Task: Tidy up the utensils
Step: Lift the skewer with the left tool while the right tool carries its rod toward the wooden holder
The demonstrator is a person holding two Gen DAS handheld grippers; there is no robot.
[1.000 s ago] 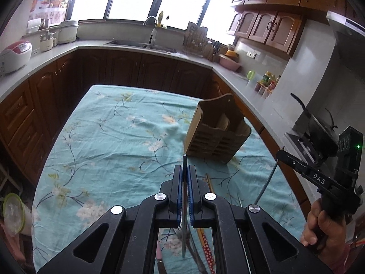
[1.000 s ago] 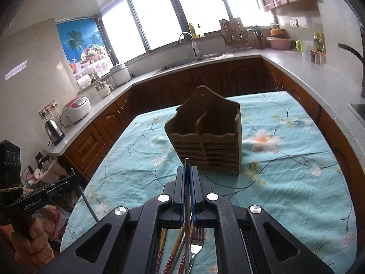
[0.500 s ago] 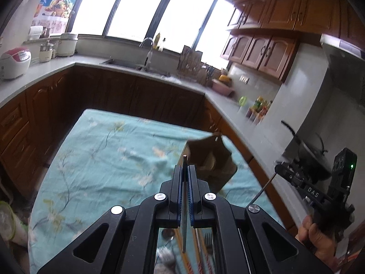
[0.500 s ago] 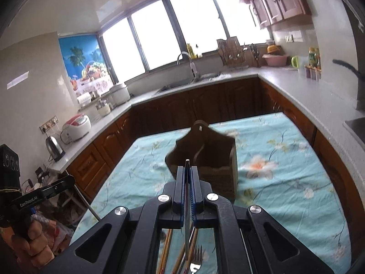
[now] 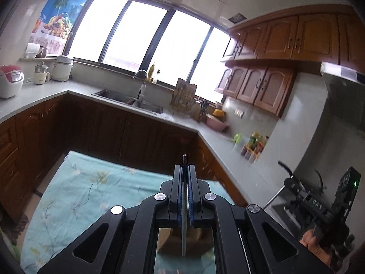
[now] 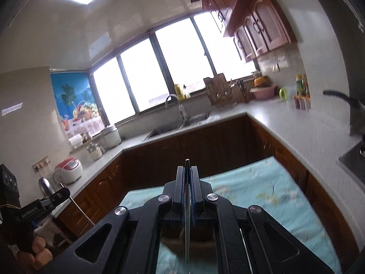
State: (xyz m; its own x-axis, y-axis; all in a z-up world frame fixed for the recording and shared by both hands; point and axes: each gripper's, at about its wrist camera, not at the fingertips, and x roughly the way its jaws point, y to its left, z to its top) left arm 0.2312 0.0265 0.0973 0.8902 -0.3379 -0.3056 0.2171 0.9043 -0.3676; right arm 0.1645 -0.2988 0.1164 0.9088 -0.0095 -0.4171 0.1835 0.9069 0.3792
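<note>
A: Left gripper (image 5: 185, 171)?
B: Jaws clamped on a thin utensil (image 5: 183, 228), tip poking past them.
A: Right gripper (image 6: 187, 171)?
B: Same, pinched a thin utensil (image 6: 187, 233). Wooden holder (image 5: 166, 242) sat below and behind both jaws, on the cloth (image 5: 86, 182).

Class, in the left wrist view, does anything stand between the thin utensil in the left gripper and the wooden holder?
Nothing visible does. The left gripper is shut on the thin utensil, whose lower end shows directly in front of the wooden holder, seen through the gripper's frame. Most of the holder is hidden.
</note>
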